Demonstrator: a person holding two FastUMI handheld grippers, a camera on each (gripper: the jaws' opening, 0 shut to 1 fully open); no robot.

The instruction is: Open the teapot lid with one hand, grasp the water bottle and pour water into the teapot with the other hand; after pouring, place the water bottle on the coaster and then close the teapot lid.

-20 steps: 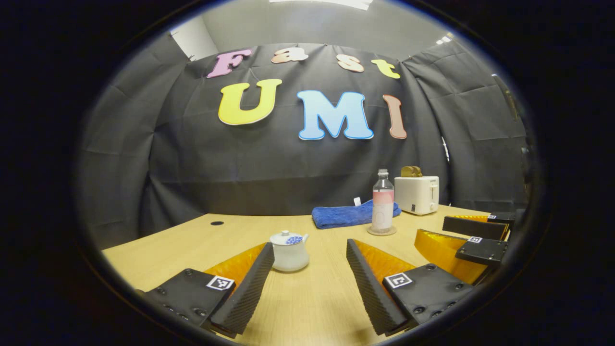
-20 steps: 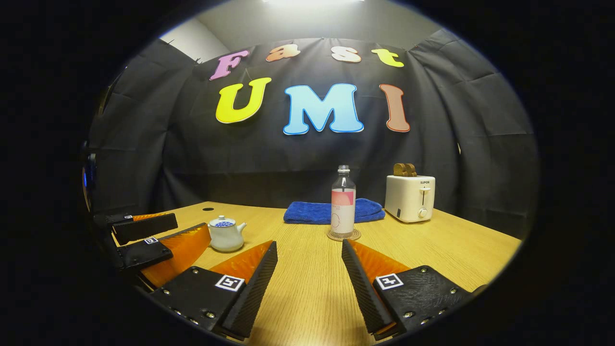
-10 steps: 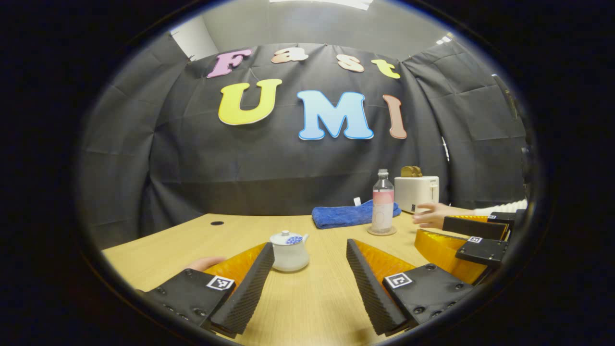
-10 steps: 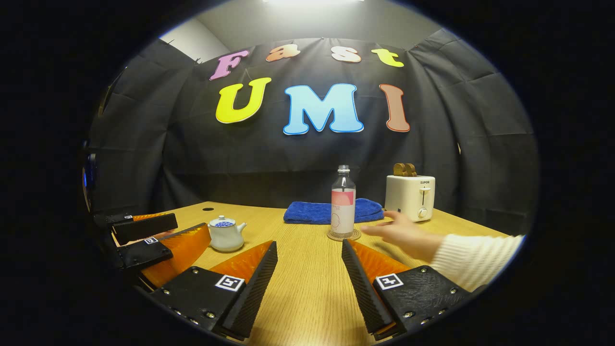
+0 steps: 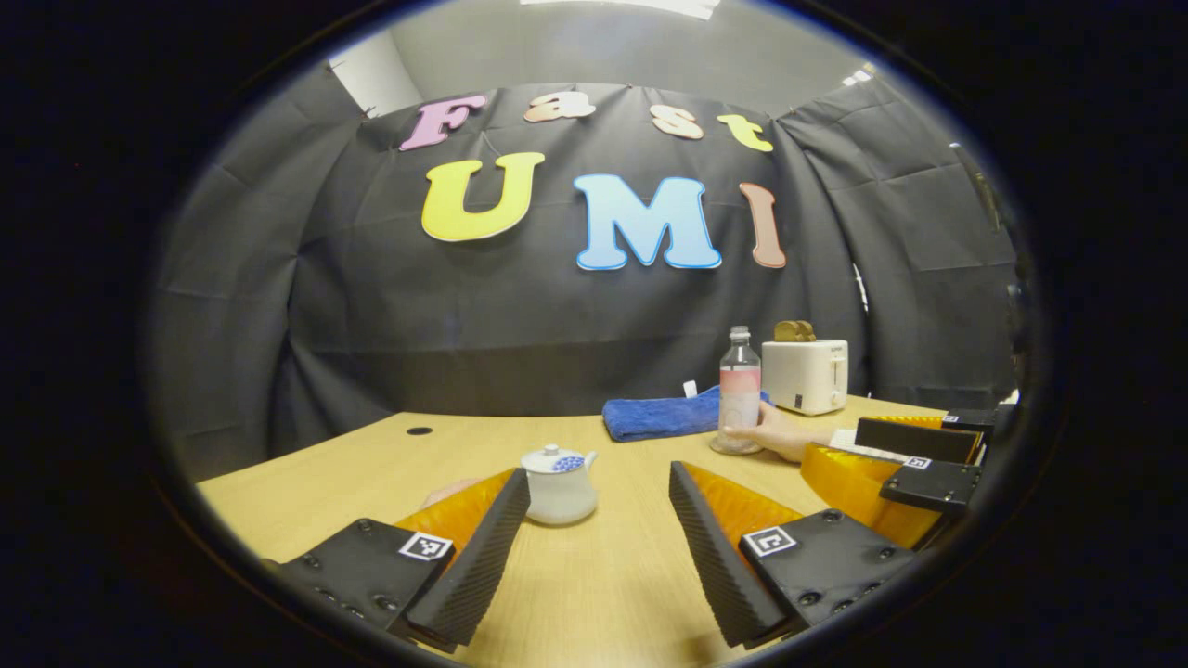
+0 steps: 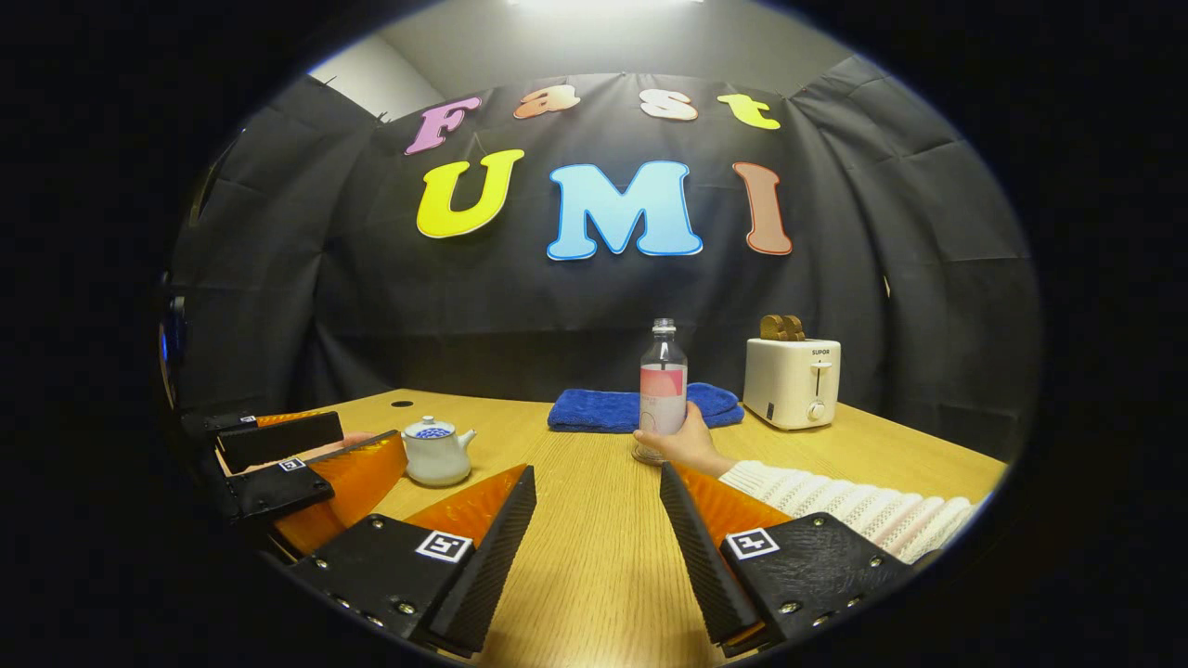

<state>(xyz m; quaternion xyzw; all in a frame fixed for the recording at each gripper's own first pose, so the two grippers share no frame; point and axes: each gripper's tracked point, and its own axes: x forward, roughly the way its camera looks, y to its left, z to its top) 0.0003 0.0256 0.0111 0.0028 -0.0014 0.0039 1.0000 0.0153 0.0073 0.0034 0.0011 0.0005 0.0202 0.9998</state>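
Wooden table (image 6: 594, 557), upright clear water bottle (image 6: 663, 385), pink label, bare hand (image 6: 682, 443) gripping base

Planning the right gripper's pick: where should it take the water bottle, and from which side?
Grip the water bottle at its straight, labelled mid-body, coming level from the near side. It stands upright, and a bare hand covers its base, so staying above that seems safest.

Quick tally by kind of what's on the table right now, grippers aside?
Teapot: 1
Water bottle: 1
Blue towel: 1
Toaster: 1
Bare hand at the bottle: 1
Total: 5
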